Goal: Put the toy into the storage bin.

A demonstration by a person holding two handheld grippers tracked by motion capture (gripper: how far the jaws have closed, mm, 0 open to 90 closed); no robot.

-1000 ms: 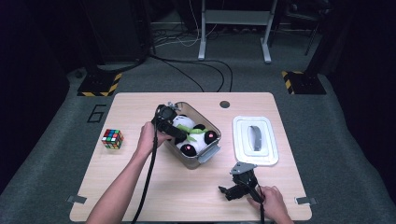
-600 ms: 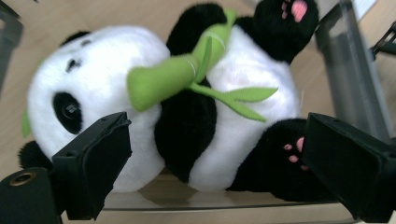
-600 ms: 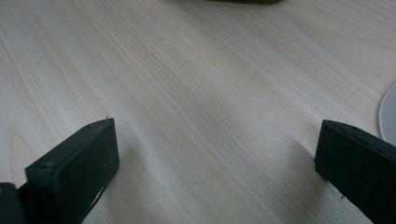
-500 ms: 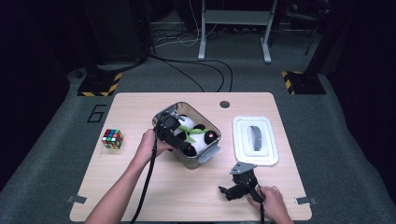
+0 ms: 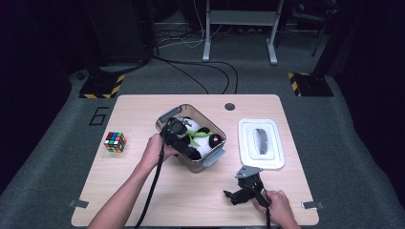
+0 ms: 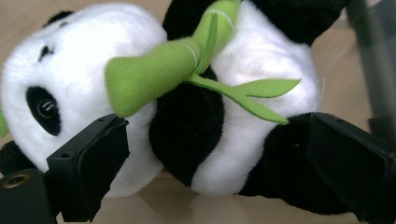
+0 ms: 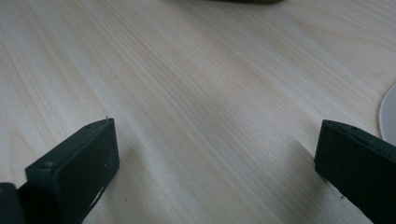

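1. Black-and-white plush panda (image 6: pixel 224 121), a green bamboo shoot (image 6: pixel 154 77) stitched to its chest, lies in the clear container (image 5: pixel 210 159) mid-bench.
2. Left gripper (image 5: pixel 184 143) reaches into the container; its jaws have just been opening and now stand wide, flanking the panda without pressing on it, likely a release after placing.
3. Right gripper (image 5: pixel 239 195) rests spread and empty on the bench (image 7: pixel 196 93), near the white lid (image 5: pixel 261 143), probably waiting to close the container.
4. Rubik's cube (image 5: pixel 115 141) sits well apart.

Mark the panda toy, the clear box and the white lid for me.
panda toy (image 6: pixel 261 79), left gripper view, white belly.
clear box (image 5: pixel 213 158), high view, near corner latch.
white lid (image 5: pixel 274 155), high view, right rim.
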